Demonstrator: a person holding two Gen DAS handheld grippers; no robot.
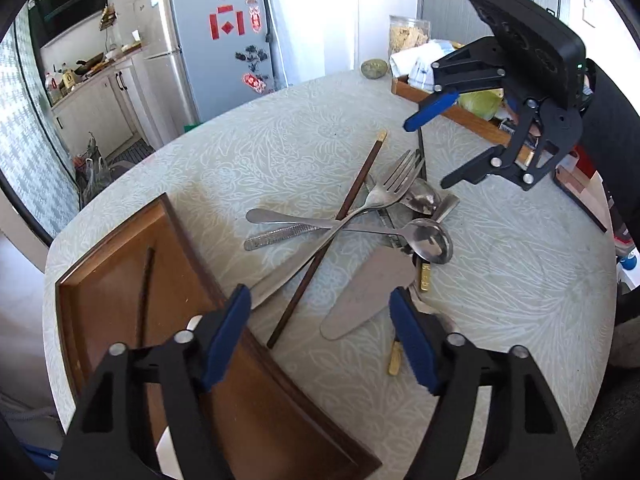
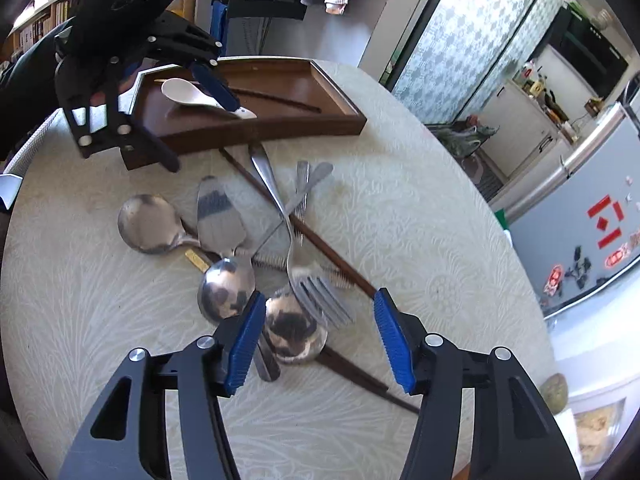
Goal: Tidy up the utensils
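Several utensils lie crossed in a pile on the round table: a fork [image 1: 384,192], two steel spoons [image 1: 430,240], a flat cake server [image 1: 360,296] and a dark chopstick [image 1: 340,232]. The brown wooden tray [image 1: 120,280] sits beside the pile and holds a chopstick [image 2: 280,100] and a white ceramic spoon [image 2: 188,94]. My left gripper [image 1: 320,320] stands open over the tray's edge and the cake server, holding nothing. My right gripper [image 2: 318,312] is open above the fork [image 2: 320,300] tines and a spoon bowl [image 2: 294,332], its pads clear of them.
A second wooden tray [image 1: 460,114] full of clutter stands at the table's far side, with a stone [image 1: 374,68] and a jar [image 1: 408,36] near it. A fridge [image 1: 208,40] and kitchen counter lie beyond the table edge.
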